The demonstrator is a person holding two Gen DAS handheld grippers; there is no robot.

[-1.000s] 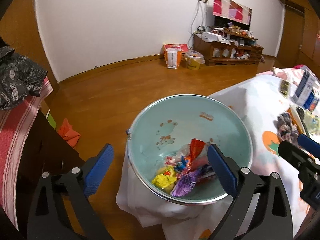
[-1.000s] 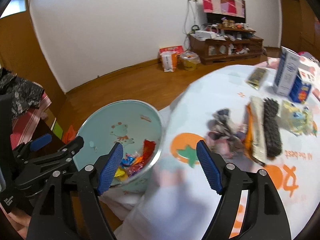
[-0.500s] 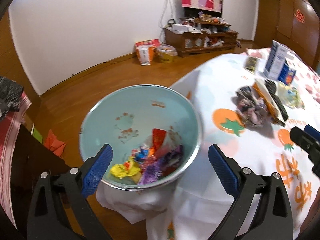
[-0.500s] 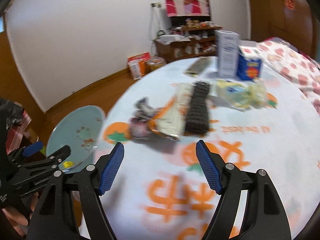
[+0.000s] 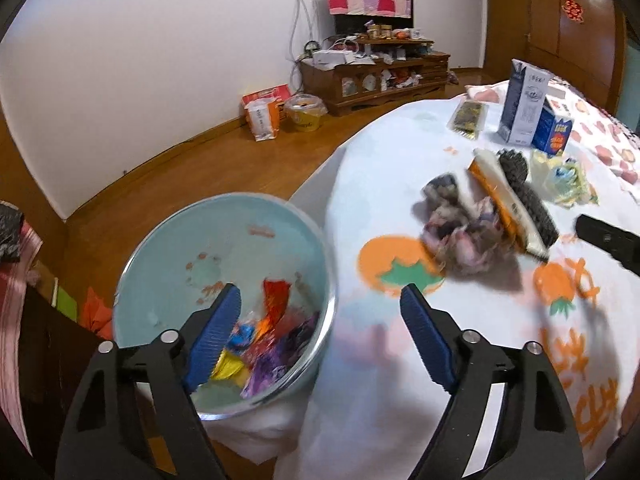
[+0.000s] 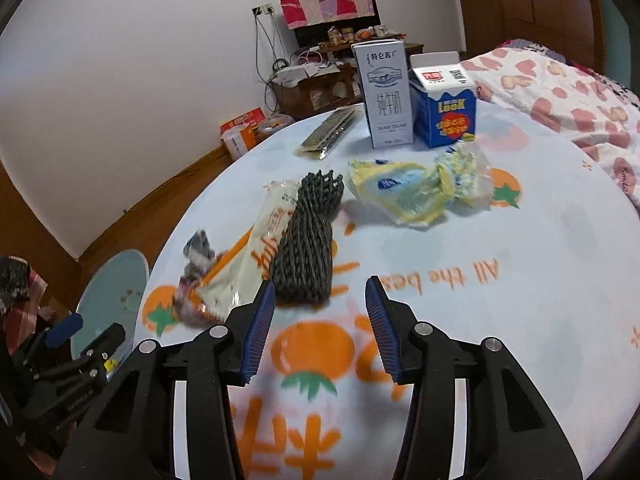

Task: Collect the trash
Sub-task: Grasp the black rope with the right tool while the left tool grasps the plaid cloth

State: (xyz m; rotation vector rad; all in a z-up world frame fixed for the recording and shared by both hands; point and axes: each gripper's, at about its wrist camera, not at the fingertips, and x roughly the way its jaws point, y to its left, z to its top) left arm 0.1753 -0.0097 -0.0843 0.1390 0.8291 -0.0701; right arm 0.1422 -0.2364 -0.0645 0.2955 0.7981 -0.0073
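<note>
Hovering spread and empty, left hand-held gripper [image 5: 320, 340] straddling the rim of the pale blue trash bin [image 5: 168, 248], wrappers already inside, with the remaining litter well off to the right on the desk [image 5: 400, 152]. Seen from the right wrist: right hand-held gripper [image 6: 320, 324] released and empty, nearer arm, black foam net [image 6: 308, 248] just ahead and slightly left, long axis running away from the fingers.

Bare tablecloth [image 6: 500, 320] is seen in front of the black foam net [image 6: 308, 248], where a gripper could pass. Beyond the net, the way is blocked by a yellow wrapper [image 6: 404, 196] and two cartons [image 6: 416, 96].
</note>
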